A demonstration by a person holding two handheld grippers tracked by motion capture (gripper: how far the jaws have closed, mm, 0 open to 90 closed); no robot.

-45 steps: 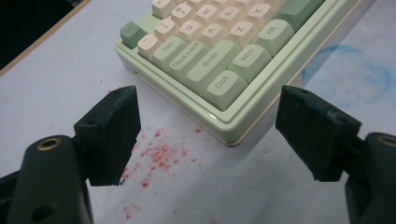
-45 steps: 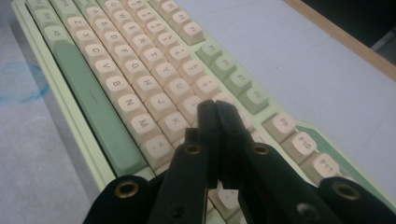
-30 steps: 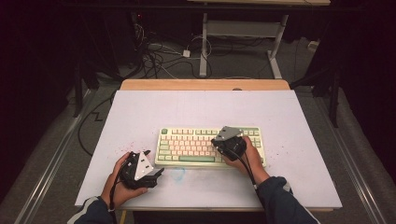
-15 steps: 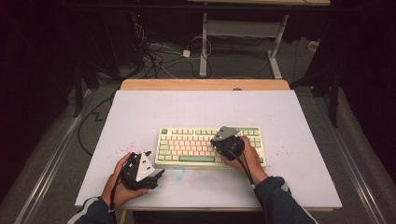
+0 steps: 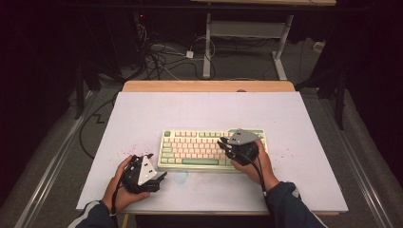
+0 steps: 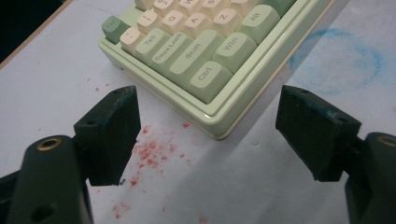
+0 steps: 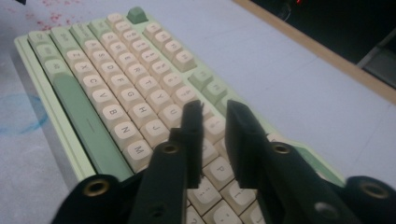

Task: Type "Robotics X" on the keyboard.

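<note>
- Right gripper point(image 5: 227, 145) hovers over the right half of the keyboard point(image 5: 190, 149); jaws nearly closed, a narrow slit between them, nothing clamped. In the right gripper view the tips point(image 7: 212, 126) sit above the cream keys near I/O, and contact is hard to judge.
- Left gripper point(image 5: 159, 176) rests on the table point(image 5: 199, 109) just off the keyboard's near-left corner, jaws spread wide and empty. In the left gripper view that corner point(image 6: 219, 130), with the Ctrl key point(image 6: 208, 80), lies ahead between the jaws point(image 6: 205, 121).
- Risk: the narrow jaw pair probably spans two keycaps, so a downward press could catch a neighbouring key or wedge a tip in the gap between caps.
- Risk: the keyboard is unbraced, so a slanted push may skid it on the smooth sheet.
- Materials: rounded glossy plastic caps, cream with sage-green modifiers and spacebar point(image 7: 81, 112); pale green case. Matte rubbery black jaw pads point(image 6: 112, 130). White tabletop speckled with red flecks point(image 6: 152, 151) and a blue smudge point(image 6: 336, 58).
</note>
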